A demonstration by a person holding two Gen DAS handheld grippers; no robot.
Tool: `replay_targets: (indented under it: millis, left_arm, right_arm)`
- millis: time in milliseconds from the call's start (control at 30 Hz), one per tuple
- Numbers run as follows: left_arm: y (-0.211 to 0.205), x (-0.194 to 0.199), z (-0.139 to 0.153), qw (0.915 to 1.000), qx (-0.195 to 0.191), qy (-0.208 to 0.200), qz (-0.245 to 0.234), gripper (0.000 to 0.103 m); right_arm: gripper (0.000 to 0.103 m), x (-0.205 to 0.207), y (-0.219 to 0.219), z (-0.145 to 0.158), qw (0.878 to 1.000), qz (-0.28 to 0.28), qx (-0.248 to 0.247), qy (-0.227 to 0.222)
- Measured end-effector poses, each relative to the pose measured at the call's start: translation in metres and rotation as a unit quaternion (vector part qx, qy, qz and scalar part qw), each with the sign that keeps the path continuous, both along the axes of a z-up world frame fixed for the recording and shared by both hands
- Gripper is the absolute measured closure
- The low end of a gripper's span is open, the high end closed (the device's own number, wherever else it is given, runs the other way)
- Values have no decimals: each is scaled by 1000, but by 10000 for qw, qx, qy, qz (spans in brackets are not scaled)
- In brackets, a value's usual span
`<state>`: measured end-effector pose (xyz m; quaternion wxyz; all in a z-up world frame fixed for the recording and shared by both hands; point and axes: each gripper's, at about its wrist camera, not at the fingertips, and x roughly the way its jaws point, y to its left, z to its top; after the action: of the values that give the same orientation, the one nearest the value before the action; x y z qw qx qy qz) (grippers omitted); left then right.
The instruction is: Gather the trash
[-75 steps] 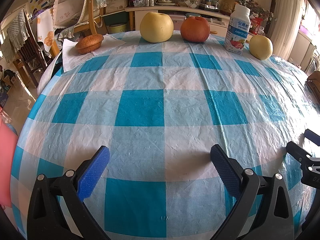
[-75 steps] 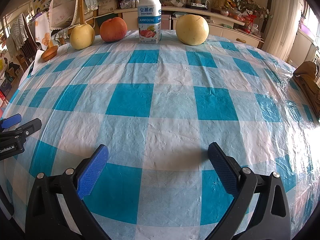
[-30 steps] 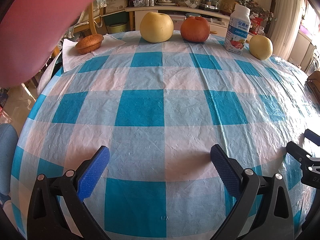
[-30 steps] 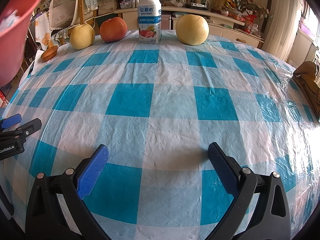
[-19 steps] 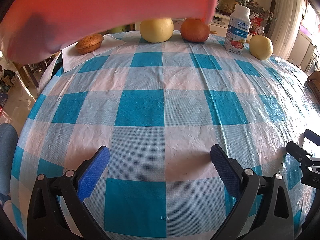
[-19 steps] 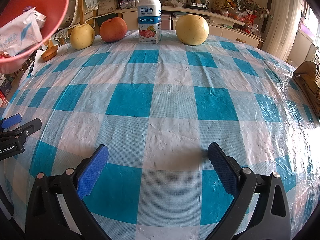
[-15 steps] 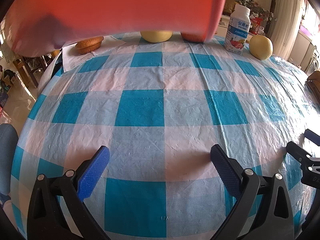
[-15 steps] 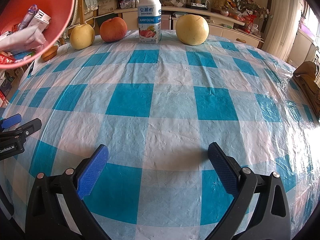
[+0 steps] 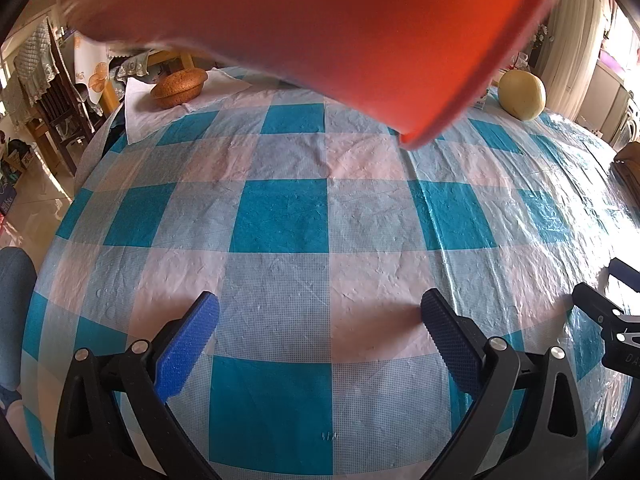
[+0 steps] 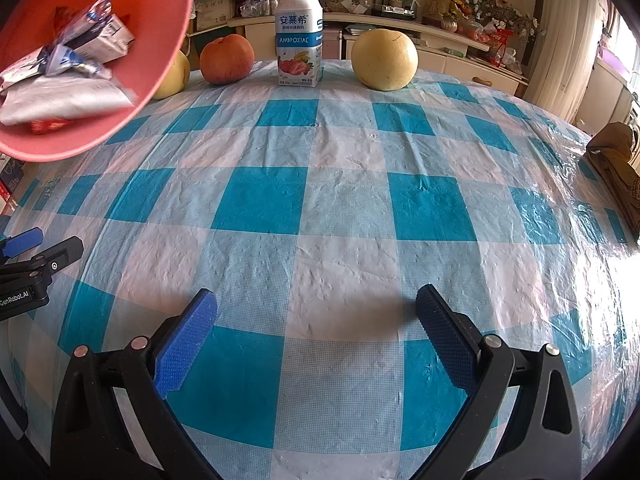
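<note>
Red bowl (image 10: 80,60): tilted, wrappers (image 10: 60,76) inside, above table (image 10: 344,200).
Left gripper (image 9: 320,316): wide open, empty.
Right gripper (image 10: 316,312): wide open, empty.
Advice: wait clear of bowl until wrappers land.

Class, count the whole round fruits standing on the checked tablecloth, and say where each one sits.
3: a yellow one right of the milk bottle, a red one left of it, and a yellow one half hidden behind the red bowl. The bowl may hide more.

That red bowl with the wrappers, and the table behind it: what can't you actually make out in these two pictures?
- Left wrist view: the red bowl, close and blurred, hides the far table; only the bun and one yellow fruit show.
- Right wrist view: the frame edge cuts the bowl; who holds it is unseen.
- Wrappers: blurred, print unreadable.
- Yogurt bottle: small print illegible.
</note>
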<state>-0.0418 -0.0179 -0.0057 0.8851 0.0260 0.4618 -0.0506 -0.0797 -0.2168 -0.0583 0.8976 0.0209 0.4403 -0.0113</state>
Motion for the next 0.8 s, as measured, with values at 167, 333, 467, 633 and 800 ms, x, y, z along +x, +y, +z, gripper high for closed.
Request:
replay_targets:
  millis: [167,333,467,633,800]
  left_arm:
    - [0,0,0,10000,0,0,0,3]
    - [-1,0,0,10000,0,0,0,3]
    - [-1,0,-1,10000,1,1,0,3]
    - [-3,0,-1,10000,0,1,-1,3]
    - [-2,0,-1,10000,0,1,-1,3]
  right_arm:
    - [4,0,-1,0,10000,0,0,0]
    - [4,0,0,0,10000,0,-1,0]
    - [4,0,-1,0,10000,-6,-3,2]
    - [4,1,-2,0,10000,-7,1,2]
    - [4,1,-3,-1,10000,-7,1,2]
